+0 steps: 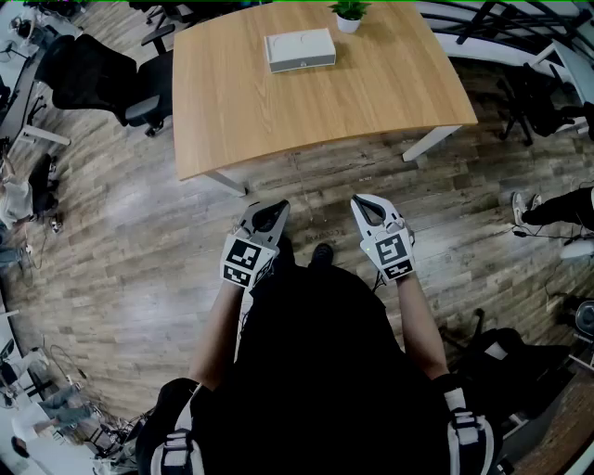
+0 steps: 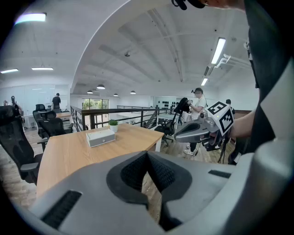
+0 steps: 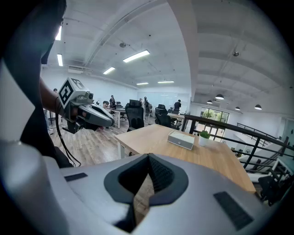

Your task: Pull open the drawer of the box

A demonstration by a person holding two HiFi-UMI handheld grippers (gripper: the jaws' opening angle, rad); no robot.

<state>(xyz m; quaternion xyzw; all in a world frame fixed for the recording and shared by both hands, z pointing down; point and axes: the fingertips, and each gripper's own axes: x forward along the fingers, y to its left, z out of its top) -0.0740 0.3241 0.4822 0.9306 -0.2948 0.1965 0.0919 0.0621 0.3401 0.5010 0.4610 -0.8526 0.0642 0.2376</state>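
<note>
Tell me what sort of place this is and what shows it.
Probably an open-plan office or lab workspace, seemingly on an upper level: a wooden table carrying a white box and a potted plant, black office chairs beside it, and a railing beyond.

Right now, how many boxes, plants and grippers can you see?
box: 1
potted plant: 1
grippers: 2, the left gripper and the right gripper
Total: 4
</note>
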